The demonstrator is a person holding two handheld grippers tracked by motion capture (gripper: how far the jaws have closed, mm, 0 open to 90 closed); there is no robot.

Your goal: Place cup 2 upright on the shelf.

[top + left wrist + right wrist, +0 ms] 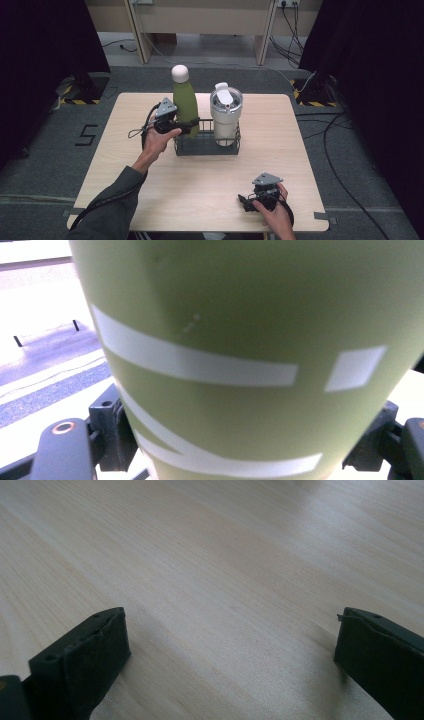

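A: Green bottle (185, 102) stands upright in the wire basket (206, 148), left of a white tumbler (225, 116).

B: Held?

A: Left gripper (186, 127) clamps its lower body. Smooth, rigid, probably slippery; right gripper (243, 201) rests open.

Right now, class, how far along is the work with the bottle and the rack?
Done: the tumbler stands in the rack. In hand: the left gripper is shut on the green bottle, at the rack's left end. Left: releasing it. The right gripper rests open on the table.

Green bottle (185, 104), white cap, stands upright in the basket's left end.
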